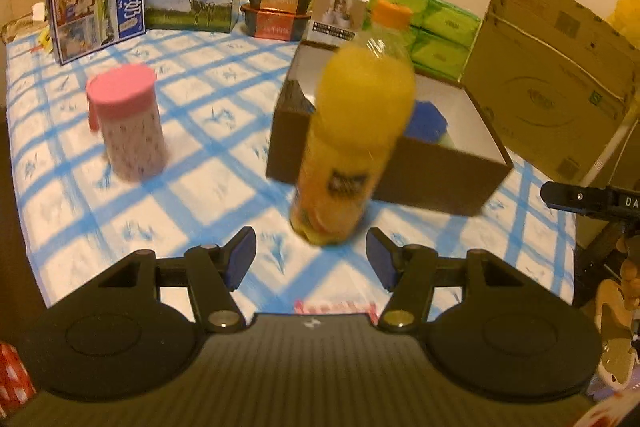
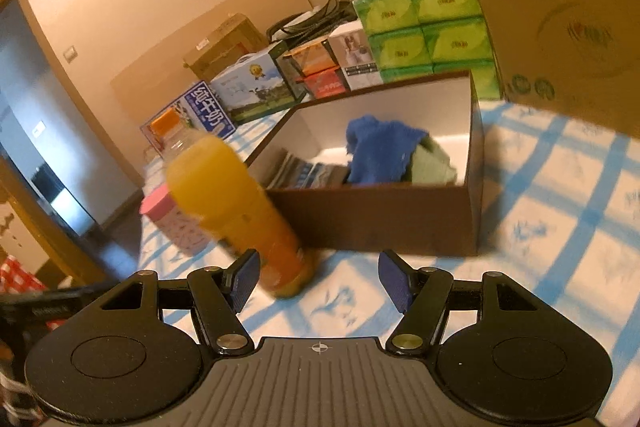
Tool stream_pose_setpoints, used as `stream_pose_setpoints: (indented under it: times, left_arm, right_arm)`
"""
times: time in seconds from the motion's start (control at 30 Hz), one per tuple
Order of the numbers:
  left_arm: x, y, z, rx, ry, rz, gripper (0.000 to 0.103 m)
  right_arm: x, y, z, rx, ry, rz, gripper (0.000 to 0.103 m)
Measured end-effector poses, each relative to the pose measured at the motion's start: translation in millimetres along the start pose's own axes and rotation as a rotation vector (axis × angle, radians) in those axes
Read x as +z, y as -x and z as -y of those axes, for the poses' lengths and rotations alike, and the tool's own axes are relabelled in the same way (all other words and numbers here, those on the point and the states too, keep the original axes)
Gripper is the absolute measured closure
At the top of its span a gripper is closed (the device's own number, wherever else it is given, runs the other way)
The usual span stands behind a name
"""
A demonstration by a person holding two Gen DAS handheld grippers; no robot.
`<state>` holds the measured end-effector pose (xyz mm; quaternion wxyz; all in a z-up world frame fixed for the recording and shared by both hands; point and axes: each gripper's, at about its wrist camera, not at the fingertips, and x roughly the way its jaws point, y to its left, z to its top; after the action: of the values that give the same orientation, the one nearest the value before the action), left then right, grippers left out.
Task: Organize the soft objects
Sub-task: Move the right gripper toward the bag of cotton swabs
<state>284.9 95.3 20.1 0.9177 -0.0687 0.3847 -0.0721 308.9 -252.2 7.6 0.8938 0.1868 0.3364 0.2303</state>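
A dark brown open box (image 1: pixel 440 179) (image 2: pixel 380 223) stands on the blue checked tablecloth. Inside lie a blue cloth (image 2: pixel 380 151) (image 1: pixel 428 119), a pale green cloth (image 2: pixel 434 165) and a striped folded cloth (image 2: pixel 308 173). An orange juice bottle (image 1: pixel 352 131) (image 2: pixel 236 203) stands upright just before the box. My left gripper (image 1: pixel 311 258) is open with nothing between its fingers, a little short of the bottle. My right gripper (image 2: pixel 319 281) is open too and holds nothing; the bottle's base is next to its left finger (image 2: pixel 243 281).
A pink-lidded cup (image 1: pixel 128 123) (image 2: pixel 172 219) stands left of the bottle. Milk cartons (image 1: pixel 96 9), snack boxes (image 1: pixel 276 7) and green tissue packs (image 1: pixel 432 27) (image 2: pixel 424 35) line the back. A large cardboard box (image 1: pixel 552 79) (image 2: pixel 560 7) stands at the right. The right gripper's tip (image 1: pixel 592 201) shows at the left view's right edge.
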Motion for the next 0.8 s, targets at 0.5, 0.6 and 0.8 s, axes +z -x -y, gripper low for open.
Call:
stream_pose_setpoints:
  times: [0.5, 0.6, 0.8]
  left_arm:
    - [-76.2, 47.6, 33.1, 0.105, 0.063, 0.049, 0.045]
    - [-92.2, 49.5, 38.4, 0.141, 0.063, 0.052, 0.045]
    - [-119.4, 39.9, 45.3, 0.132, 0.073, 0.0, 0.045]
  right_arm:
    - [-86.6, 35.8, -1.9, -0.034, -0.121, -0.034, 0.031]
    - [-105.2, 37.6, 1.2, -0.084, -0.121, -0.033, 0.03]
    - [-131.1, 33.6, 0.7, -0.2, -0.022, -0.08, 0.03]
